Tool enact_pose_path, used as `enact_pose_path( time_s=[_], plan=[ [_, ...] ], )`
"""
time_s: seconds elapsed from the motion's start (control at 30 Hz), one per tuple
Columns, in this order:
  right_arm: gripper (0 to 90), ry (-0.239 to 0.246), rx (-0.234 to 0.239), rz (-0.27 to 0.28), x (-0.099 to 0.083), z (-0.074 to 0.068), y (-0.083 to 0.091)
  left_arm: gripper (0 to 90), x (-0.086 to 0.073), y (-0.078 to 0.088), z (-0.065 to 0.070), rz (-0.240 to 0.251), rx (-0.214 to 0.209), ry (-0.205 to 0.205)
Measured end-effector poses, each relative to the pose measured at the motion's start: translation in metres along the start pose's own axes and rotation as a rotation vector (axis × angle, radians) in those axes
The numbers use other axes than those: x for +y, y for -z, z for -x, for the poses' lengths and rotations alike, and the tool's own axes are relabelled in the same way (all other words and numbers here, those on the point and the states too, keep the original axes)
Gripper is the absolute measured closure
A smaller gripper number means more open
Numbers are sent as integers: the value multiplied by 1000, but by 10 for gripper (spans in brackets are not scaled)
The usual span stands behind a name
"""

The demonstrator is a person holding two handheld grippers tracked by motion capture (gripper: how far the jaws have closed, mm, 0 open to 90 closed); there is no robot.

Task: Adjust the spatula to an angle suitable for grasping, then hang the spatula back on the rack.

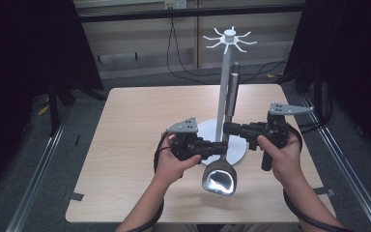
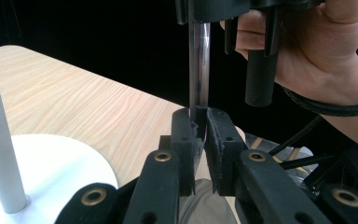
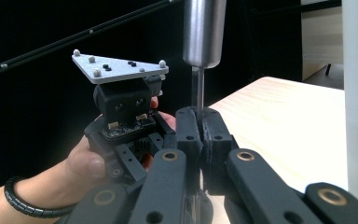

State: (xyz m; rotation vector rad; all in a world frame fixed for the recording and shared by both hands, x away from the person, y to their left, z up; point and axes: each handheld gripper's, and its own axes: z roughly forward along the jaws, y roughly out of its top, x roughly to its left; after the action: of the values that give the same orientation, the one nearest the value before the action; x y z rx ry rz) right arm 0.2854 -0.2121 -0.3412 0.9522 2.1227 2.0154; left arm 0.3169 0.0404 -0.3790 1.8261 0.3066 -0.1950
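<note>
A light wooden table (image 1: 125,145) stands on grey floor (image 1: 38,159). On it rests the round white base (image 1: 236,147) of a stand with a white pole (image 1: 222,92). Small dark strips, perhaps tape (image 1: 76,196), sit at its near edge.

Glossy metal ladle (image 1: 219,180) (mirror-bright bowl), matt pale wood table (image 1: 125,140)

High view overhead; gripper views close, sharing table (image 1: 140,125).

We see the rack (image 1: 224,87) on the table (image 1: 125,145), behind the spoon (image 1: 221,180). Our left gripper (image 1: 217,149) is left of the spoon's shaft; our right gripper (image 1: 228,128) is to its right.
</note>
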Motion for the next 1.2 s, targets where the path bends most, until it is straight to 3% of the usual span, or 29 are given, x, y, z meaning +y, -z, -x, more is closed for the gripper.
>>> enact_pose_path(
  time_s=[0.33,0.8,1.2],
  plan=[
    [871,31,8,12,7,-3,0,828,7,3,0,11,-2,-20],
    [867,54,12,18,17,-6,-11,828,12,14,-1,28,35,-41],
    [864,55,5,13,20,-4,-19,828,12,18,-5,31,61,-35]
  ],
)
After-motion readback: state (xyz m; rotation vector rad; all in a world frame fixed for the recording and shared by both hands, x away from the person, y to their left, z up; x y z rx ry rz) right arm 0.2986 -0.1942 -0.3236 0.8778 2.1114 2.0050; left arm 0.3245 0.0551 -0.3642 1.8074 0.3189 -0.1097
